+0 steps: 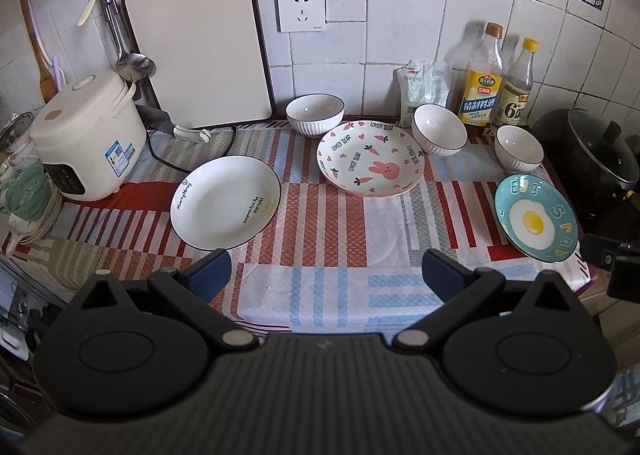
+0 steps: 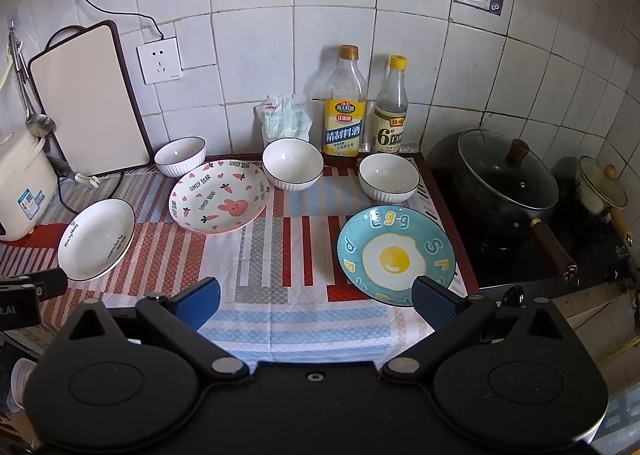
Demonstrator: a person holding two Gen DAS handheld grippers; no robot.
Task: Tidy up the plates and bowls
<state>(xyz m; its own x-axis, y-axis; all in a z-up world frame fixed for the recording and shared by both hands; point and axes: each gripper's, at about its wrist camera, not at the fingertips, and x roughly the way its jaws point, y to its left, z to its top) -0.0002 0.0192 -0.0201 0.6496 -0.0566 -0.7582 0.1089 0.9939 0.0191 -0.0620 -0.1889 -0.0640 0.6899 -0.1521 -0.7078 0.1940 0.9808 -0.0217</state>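
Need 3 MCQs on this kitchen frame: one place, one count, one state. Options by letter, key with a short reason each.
1. Where is the egg plate?
A. Right end of the cloth, near the black pot
B. Leaning on the cutting board
C. Inside the rice cooker

2. How many white ribbed bowls are out?
A. One
B. Three
C. Five

3. What state is the right hand-held gripper in?
A. Shut on a bowl
B. Shut on the egg plate
C. Open, holding nothing

Key: 1 A, it lies flat by the cloth's right edge next to the pot. 2 B, left bowl, middle bowl, right bowl. 3 C, its blue fingers stand wide apart over bare cloth.
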